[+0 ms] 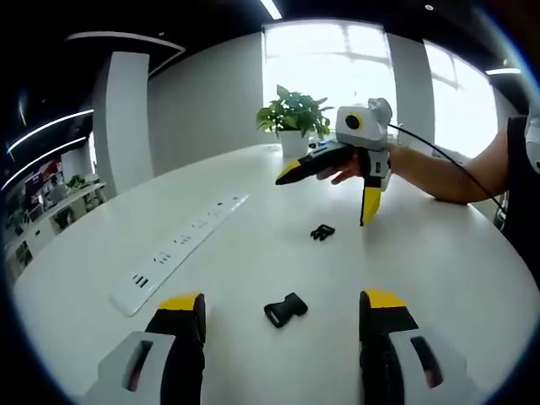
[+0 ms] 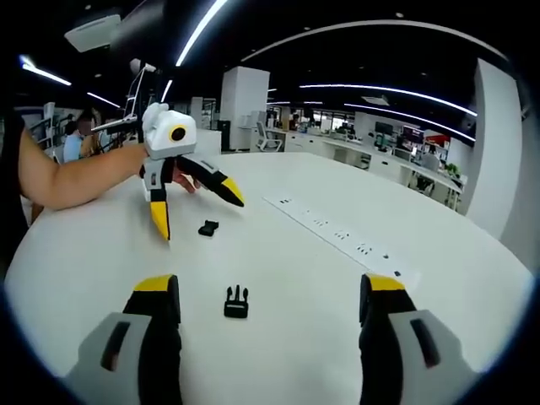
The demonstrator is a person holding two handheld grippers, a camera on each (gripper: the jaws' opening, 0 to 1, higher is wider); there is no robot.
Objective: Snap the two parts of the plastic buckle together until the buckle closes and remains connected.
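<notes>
Two black buckle parts lie apart on the white round table (image 1: 439, 253). The socket part (image 1: 285, 310) rests just ahead of my left gripper (image 1: 283, 301), between its open yellow-tipped jaws. It lies farther off in the right gripper view (image 2: 208, 227). The pronged part (image 2: 236, 302) sits in front of my right gripper (image 2: 270, 295), whose jaws are spread wide and empty. That pronged part (image 1: 321, 232) lies beneath the right gripper (image 1: 329, 196), held open above the table. The left gripper (image 2: 198, 217) faces back, also open.
A long white power strip (image 1: 181, 249) runs across the table (image 2: 101, 253) and shows as the same strip (image 2: 337, 234) from the other side. A potted plant (image 1: 294, 118) stands at the far rim. A person's forearm (image 1: 439, 173) reaches in. Office desks lie beyond.
</notes>
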